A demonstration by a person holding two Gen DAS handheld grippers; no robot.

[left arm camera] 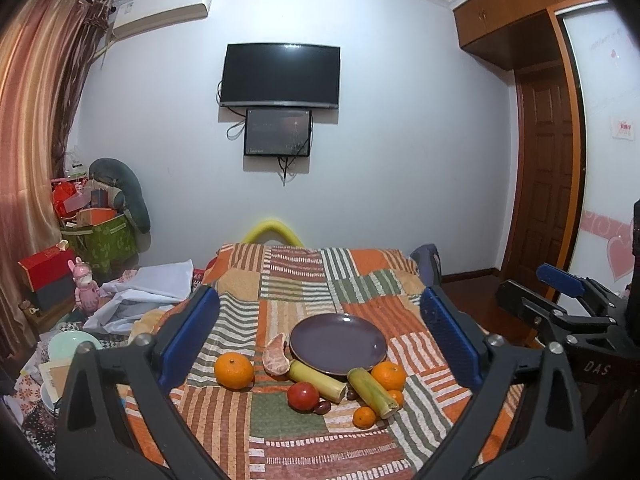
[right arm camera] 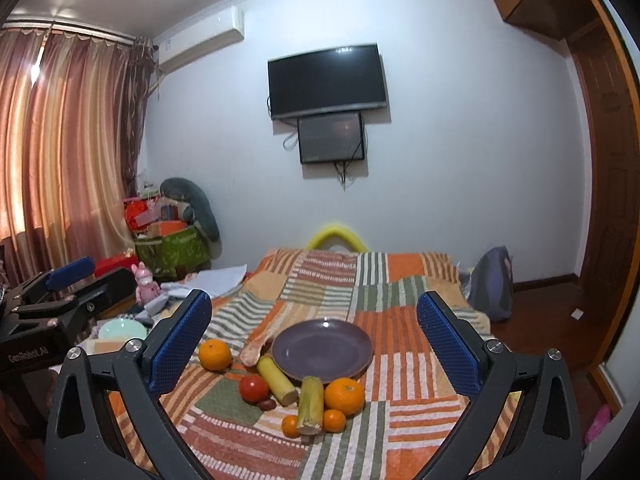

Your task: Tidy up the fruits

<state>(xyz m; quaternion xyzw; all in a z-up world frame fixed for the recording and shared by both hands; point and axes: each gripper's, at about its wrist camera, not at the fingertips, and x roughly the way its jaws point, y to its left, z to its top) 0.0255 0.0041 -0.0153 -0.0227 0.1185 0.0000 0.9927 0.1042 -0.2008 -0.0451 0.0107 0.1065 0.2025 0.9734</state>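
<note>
A bedroom with a patchwork blanket point(left arm camera: 304, 280) spread over a table. Oranges point(left arm camera: 234, 371), a tomato point(left arm camera: 303, 396) and sugarcane pieces point(left arm camera: 372, 391) lie just in front of a bare purple plate point(left arm camera: 338, 343). Left gripper point(left arm camera: 320, 336) and right gripper point(right arm camera: 314, 344) both hover spread wide, holding nothing.

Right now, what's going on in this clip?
Nothing is being handled yet. Both grippers, left gripper and right gripper, hang open above a patchwork cloth, holding nothing. The purple plate has nothing on it. The fruit lies on the cloth around its near rim: a large orange to the left, a peeled segment, a red fruit, two sugarcane pieces, and three more oranges on the right. The sorting has not started.
</note>
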